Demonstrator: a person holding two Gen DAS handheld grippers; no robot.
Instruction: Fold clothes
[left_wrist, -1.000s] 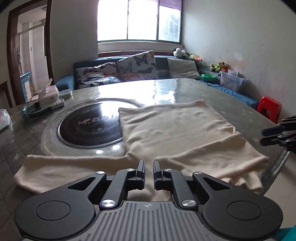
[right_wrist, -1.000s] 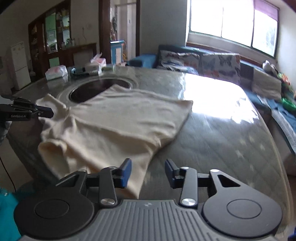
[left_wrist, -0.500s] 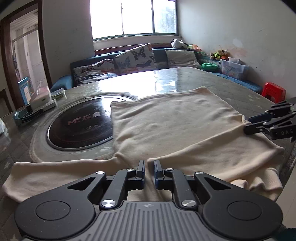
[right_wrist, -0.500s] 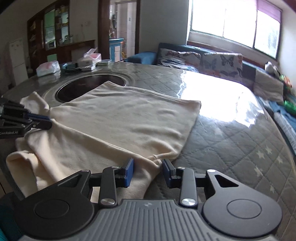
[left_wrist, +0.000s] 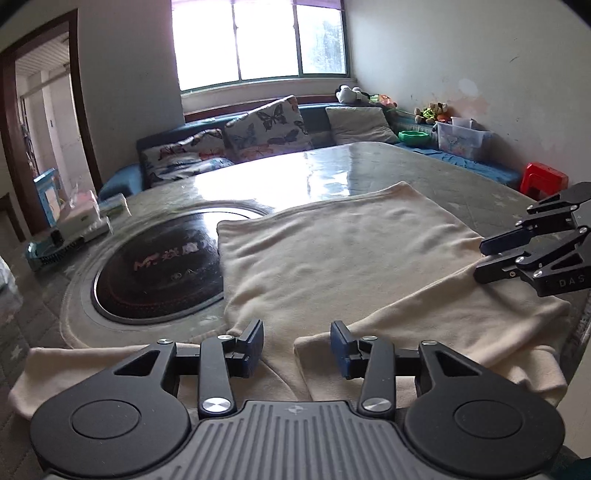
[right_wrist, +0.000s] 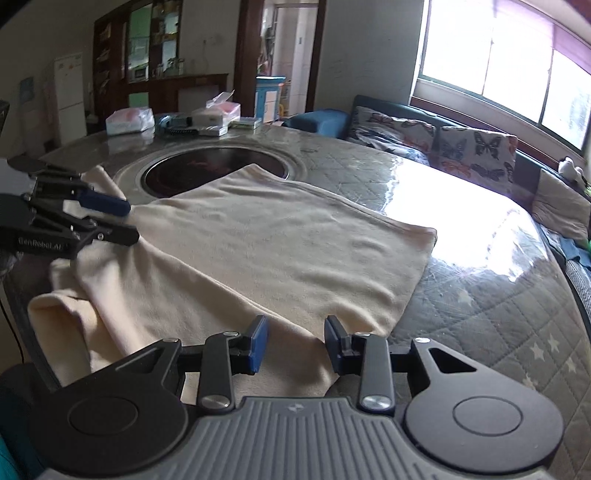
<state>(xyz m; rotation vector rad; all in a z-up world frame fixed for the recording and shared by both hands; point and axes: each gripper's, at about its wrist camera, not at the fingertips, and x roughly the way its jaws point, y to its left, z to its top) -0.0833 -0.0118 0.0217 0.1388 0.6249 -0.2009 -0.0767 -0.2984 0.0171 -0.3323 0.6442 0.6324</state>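
step: we are starting a fold | shirt (left_wrist: 332, 258) is lying flat on worktop (right_wrist: 480, 295), sleeves nearest us | left gripper (left_wrist: 297, 345) and right gripper (right_wrist: 295, 343) fingers are spread wide, holding nothing | next: we are judging each must close on a shoulder

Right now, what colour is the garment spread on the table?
Plain cream, no pattern. The garment shows best in the right wrist view.
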